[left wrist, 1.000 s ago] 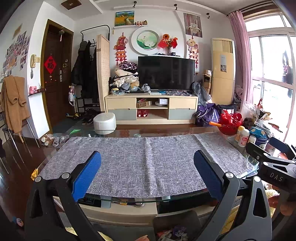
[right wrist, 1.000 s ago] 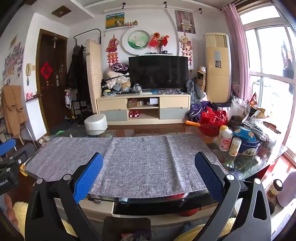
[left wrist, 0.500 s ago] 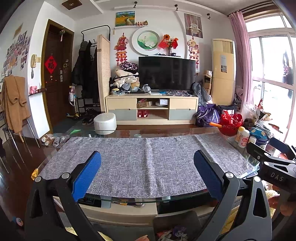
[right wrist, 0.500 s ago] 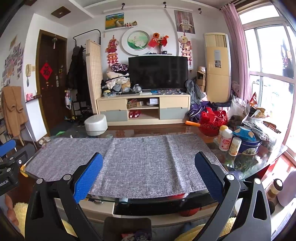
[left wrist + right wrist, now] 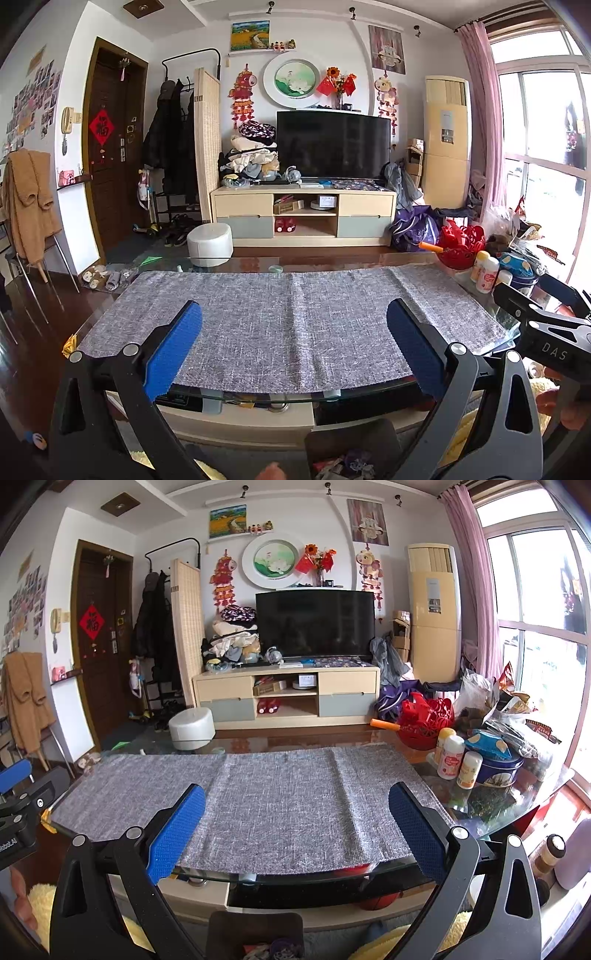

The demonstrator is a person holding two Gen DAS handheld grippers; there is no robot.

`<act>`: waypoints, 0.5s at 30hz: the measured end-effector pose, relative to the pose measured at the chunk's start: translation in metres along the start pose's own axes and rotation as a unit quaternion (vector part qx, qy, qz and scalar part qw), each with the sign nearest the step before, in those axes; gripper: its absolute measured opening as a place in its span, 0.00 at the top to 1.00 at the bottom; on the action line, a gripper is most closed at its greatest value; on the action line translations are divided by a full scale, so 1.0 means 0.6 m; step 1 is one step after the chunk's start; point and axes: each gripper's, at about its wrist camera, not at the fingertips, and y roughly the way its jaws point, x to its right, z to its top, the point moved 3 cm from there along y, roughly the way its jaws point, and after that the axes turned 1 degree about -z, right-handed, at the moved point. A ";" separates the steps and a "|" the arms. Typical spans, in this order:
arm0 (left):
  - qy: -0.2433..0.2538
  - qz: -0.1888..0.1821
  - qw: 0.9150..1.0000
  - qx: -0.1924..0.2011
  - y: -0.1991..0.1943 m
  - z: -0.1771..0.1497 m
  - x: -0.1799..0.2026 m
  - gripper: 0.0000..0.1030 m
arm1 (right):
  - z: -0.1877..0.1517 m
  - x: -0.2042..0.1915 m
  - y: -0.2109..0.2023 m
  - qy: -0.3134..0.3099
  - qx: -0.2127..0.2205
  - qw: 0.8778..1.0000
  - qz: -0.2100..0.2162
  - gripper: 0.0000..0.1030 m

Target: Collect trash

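Meanwhile, both grippers, left and right, are hovering unmoved, fingers wide and empty, over the bare mat, leaving progress unclear.

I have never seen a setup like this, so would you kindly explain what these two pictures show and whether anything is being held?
There is no robot here: a person holds a two-finger claw in each hand, with a fisheye camera on each looking forward along its blue pads. One picture looks out from the left claw, the other from the right claw. Both hang open and hold nothing, in front of a glass table spread with a grey cloth. Bottles, a blue tin and a red basket crowd its right end.
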 end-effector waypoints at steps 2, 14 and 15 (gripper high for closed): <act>0.005 0.018 1.000 0.000 0.001 0.000 0.000 0.08 | -0.001 -0.002 -0.001 0.000 0.000 1.000 0.000 0.03; -0.011 -0.004 1.000 -0.017 0.013 -0.008 0.001 0.08 | -0.007 -0.009 -0.001 0.002 -0.006 1.000 0.001 0.03; -0.012 -0.005 1.000 -0.017 0.013 -0.011 0.001 0.08 | -0.008 -0.011 -0.003 0.002 -0.006 1.000 0.001 0.03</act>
